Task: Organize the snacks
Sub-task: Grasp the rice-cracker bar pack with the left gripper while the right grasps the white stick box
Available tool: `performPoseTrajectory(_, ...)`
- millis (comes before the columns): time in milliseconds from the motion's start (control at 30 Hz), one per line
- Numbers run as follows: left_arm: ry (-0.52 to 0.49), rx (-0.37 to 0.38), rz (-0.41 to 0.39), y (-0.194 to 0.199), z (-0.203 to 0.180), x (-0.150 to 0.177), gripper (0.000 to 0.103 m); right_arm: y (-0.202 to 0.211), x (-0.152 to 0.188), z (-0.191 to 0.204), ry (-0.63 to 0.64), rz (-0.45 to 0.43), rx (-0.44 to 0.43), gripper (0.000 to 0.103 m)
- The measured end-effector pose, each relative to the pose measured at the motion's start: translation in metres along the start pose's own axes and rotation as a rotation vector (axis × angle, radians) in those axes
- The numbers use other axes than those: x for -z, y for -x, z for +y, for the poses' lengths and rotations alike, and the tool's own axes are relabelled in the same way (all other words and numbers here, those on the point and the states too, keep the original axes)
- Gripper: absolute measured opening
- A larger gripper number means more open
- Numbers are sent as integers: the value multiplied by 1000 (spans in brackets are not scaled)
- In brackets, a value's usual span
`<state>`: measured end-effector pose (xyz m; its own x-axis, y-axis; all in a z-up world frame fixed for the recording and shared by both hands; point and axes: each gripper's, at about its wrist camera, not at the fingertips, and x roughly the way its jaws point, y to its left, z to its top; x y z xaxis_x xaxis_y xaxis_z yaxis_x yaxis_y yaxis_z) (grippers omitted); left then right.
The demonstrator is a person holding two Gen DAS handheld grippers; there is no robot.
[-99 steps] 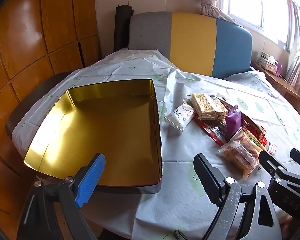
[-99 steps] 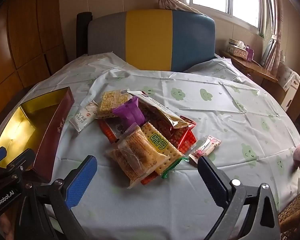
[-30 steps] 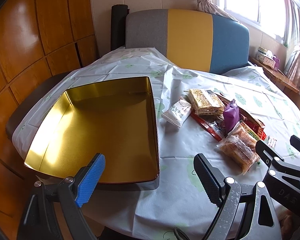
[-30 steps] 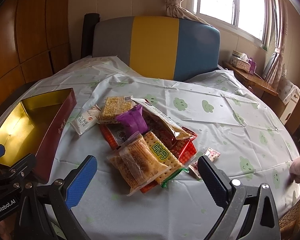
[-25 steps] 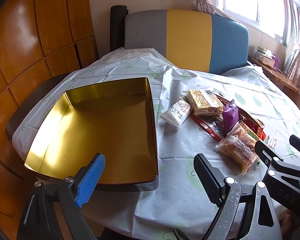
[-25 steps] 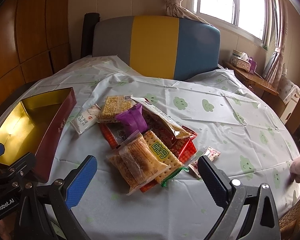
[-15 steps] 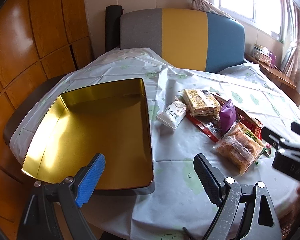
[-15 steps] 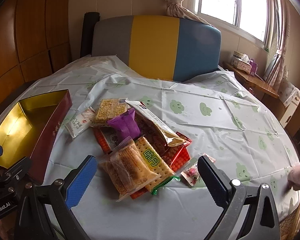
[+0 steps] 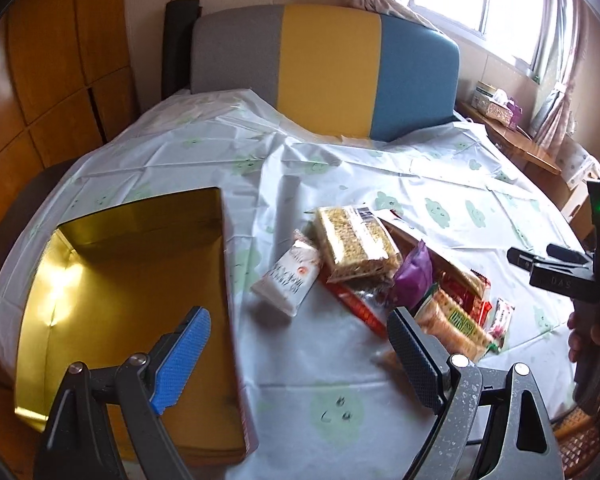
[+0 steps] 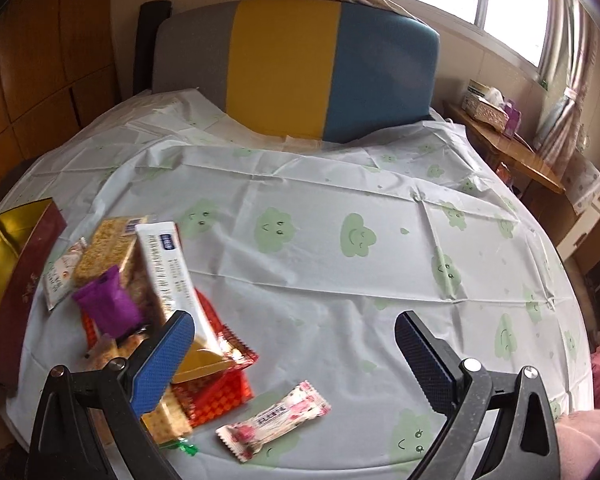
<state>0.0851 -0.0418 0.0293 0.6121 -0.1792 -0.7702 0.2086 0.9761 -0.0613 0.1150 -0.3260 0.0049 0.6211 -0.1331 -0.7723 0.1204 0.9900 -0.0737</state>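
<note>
Right wrist view: right hand-held gripper (image 10: 296,356) released, jaws wide apart, holding nothing, hovering low over the table (image 10: 340,280). Nearest to it a small pink snack bar (image 10: 274,420) lies alone on the cloth, just beside the snack pile (image 10: 148,300). Pile further left: red checked packet, cracker pack, purple pouch (image 10: 108,306), long white-labelled bag, oat bar pack, small white sachet, all overlapping. Beyond that, the edge of the gold tin box (image 10: 24,264). Left wrist view: left hand-held gripper (image 9: 296,356) also released and empty, blue pad over the near edge of the tin, black pad over the cloth. Tin interior shows only bare gold, no snack inside. White sachet (image 9: 290,278) lies closest to the tin wall but apart from it. Progress judged: nothing sorted yet, every snack on the cloth, all transfers remain. Likely first pick is the pink bar or the sachet. Far back: colour-block chair, window.
</note>
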Motion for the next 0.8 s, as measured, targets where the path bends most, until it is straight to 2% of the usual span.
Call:
performPoseTrajectory(67, 8, 18, 37, -15, -4, -12, 90, -11, 0, -10, -51, 58, -9, 101)
performPoseTrajectory(333, -19, -19, 112, -77, -30, -61, 91, -5, -4, -16, -98, 45, -68, 101)
performPoseTrajectory(367, -23, -18, 128, -86, -33, -65, 95, -5, -5, -15, -97, 45, -73, 101)
performPoseTrajectory(500, -33, -7, 206, -120, -45, -76, 97, -3, -7, -15, -103, 41, -95, 101)
performPoseTrajectory(633, -74, 4, 242, -140, -58, -86, 97, -3, -7, -15, -108, 44, -112, 101)
performPoseTrajectory(800, -122, -21, 274, -163, -65, -86, 96, -4, -8, -13, -103, 49, -125, 101)
